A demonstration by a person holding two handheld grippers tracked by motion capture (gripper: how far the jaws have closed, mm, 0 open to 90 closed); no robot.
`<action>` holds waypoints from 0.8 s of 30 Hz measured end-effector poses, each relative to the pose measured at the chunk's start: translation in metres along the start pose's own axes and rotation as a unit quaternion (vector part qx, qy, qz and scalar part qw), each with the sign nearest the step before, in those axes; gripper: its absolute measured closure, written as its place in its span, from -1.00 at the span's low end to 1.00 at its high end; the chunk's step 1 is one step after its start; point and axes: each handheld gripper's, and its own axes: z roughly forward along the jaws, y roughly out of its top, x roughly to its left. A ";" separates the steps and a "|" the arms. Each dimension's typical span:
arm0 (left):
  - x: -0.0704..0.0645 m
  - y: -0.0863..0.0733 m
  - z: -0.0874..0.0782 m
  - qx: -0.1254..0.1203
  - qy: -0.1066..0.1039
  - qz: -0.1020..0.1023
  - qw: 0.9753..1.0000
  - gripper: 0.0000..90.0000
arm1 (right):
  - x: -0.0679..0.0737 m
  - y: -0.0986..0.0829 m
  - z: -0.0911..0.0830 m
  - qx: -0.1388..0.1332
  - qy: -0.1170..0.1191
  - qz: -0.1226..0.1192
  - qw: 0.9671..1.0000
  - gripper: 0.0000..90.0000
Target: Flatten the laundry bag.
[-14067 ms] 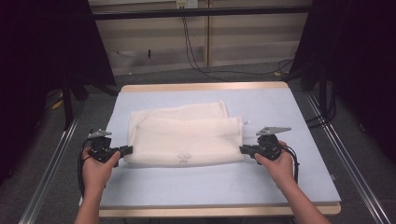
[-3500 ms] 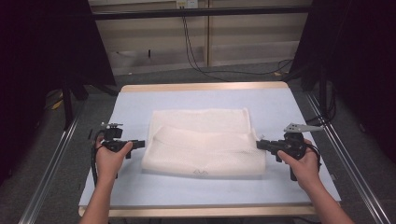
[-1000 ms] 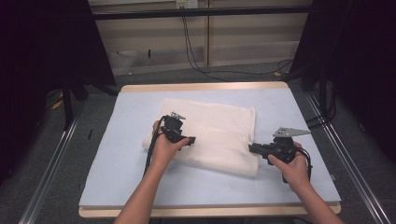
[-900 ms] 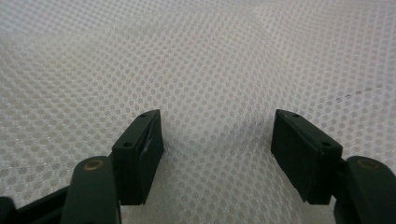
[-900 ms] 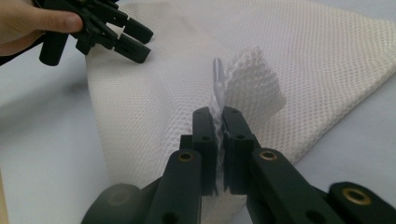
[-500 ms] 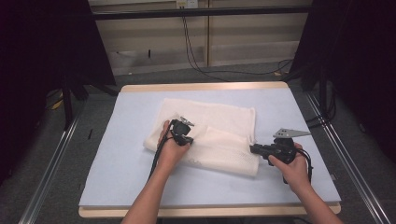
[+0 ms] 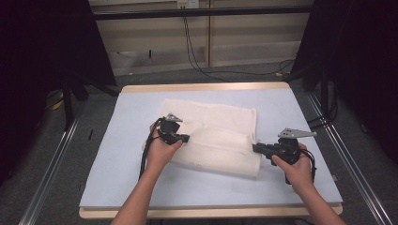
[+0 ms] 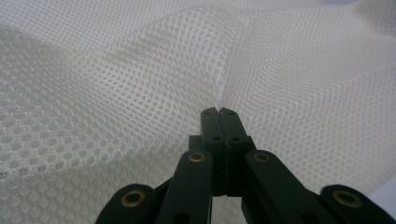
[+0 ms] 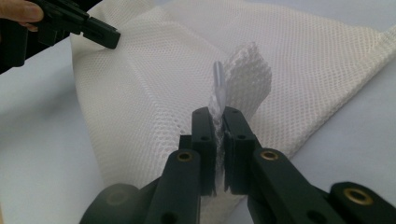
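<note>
A white mesh cloth lies folded on the pale blue table top. My left gripper rests over the cloth's left part, and its jaws are shut on a raised pinch of the mesh cloth. My right gripper sits at the cloth's right front corner. Its jaws are shut on a bunched edge of the mesh cloth, which sticks up between them. The left gripper also shows at the top left of the right gripper view.
The table has a wooden rim at the back and front. Metal rails run along both sides of it. Cables hang behind the table on the floor. Bare table surface lies in front of the cloth.
My left gripper has drawn a little toward the front left over the cloth, pulling the fold with it. The right gripper has stayed at the right front corner.
</note>
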 end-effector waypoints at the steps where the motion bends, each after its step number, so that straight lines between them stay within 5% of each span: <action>1: 0.000 -0.002 -0.010 -0.008 -0.010 -0.001 1.000 1.00 | 0.001 0.000 -0.001 0.000 0.002 0.000 1.000 0.88; 8: -0.008 -0.013 -0.037 -0.033 -0.021 0.010 0.999 1.00 | 0.007 -0.002 -0.008 -0.002 0.020 -0.001 1.000 0.87; 15: -0.012 -0.038 -0.049 -0.025 -0.033 0.003 0.999 1.00 | 0.010 -0.007 -0.007 0.010 0.029 -0.001 1.000 0.83; 16: -0.011 -0.043 -0.049 -0.021 -0.035 -0.001 0.999 1.00 | 0.010 -0.007 -0.006 0.012 0.034 0.003 0.999 0.78; 17: -0.010 -0.050 -0.049 -0.019 -0.037 -0.006 0.999 1.00 | 0.007 -0.006 -0.006 0.017 0.045 0.016 0.999 0.48; 24: -0.004 -0.065 -0.047 -0.003 -0.036 -0.015 0.999 1.00 | -0.006 0.003 -0.020 -0.007 0.038 0.015 0.999 0.16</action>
